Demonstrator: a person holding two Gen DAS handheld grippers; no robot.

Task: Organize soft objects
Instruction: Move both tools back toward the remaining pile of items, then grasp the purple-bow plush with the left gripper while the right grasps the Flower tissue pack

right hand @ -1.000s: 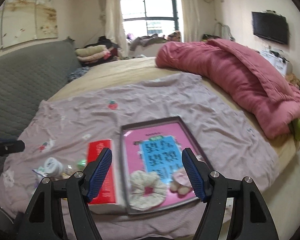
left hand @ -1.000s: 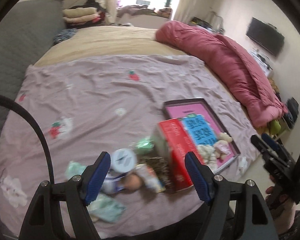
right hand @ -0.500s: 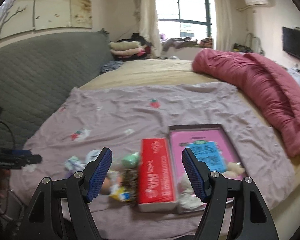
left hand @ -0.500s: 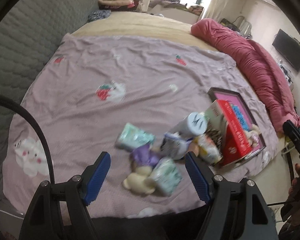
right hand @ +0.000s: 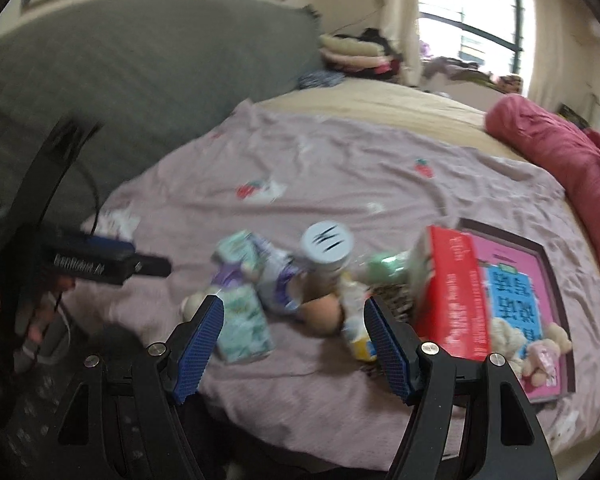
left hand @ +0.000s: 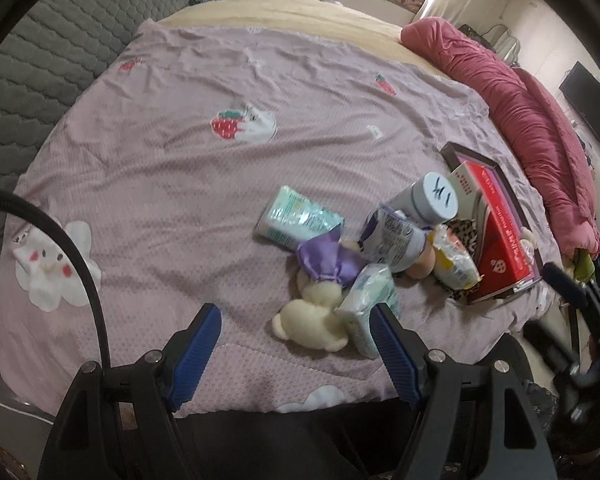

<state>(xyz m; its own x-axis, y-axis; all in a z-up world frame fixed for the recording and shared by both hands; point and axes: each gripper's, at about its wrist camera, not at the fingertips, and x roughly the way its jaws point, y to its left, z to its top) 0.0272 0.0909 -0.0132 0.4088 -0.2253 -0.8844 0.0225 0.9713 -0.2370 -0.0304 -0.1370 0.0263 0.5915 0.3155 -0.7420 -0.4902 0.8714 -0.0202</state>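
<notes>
Swung from the pink tray (right hand: 540, 264) toward the pile on the bed (left hand: 180, 184); both grippers, left (left hand: 296, 356) and right (right hand: 294, 340), fingers apart and empty, now over the plush bear (left hand: 312, 320), ready to pick.

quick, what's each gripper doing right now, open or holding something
Left gripper: open, holding nothing.
Right gripper: open, holding nothing.
</notes>
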